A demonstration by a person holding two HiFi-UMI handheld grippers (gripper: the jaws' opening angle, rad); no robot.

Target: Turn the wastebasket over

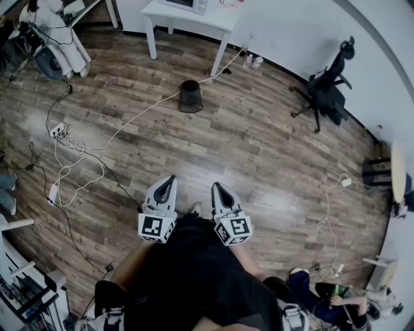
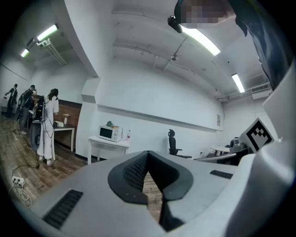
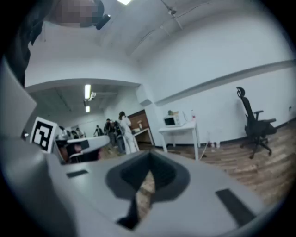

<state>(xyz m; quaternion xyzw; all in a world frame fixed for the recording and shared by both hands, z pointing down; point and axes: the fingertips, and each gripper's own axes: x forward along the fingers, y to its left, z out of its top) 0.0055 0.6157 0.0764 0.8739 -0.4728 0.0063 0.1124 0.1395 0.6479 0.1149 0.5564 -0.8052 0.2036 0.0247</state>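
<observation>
We hold 2 grippers side by side, low & close to our body. Left gripper [image 1: 169, 180]: clenched, tips meet, nothing btwn them. Right gripper [image 1: 217, 187]: same, clamped tight on nothing.

1 wastebasket [image 1: 190, 96], black, looks upright w/ mouth up. It sits on the wood floor [image 1: 259, 142] well ahead of both grippers, roughly in line w/ the gap btwn them, touched by neither.

Beyond it: 1 white table [image 1: 213, 19] against the wall, w/ 1 microwave [image 2: 109, 134] on top. 2 bottles [image 1: 253, 61] stand on the floor ahead & right of the right gripper. 1 black office chair [image 1: 326, 90] is further right. In the left gripper view, at least 3 people [image 2: 47, 125] stand far off to that gripper's left.
</observation>
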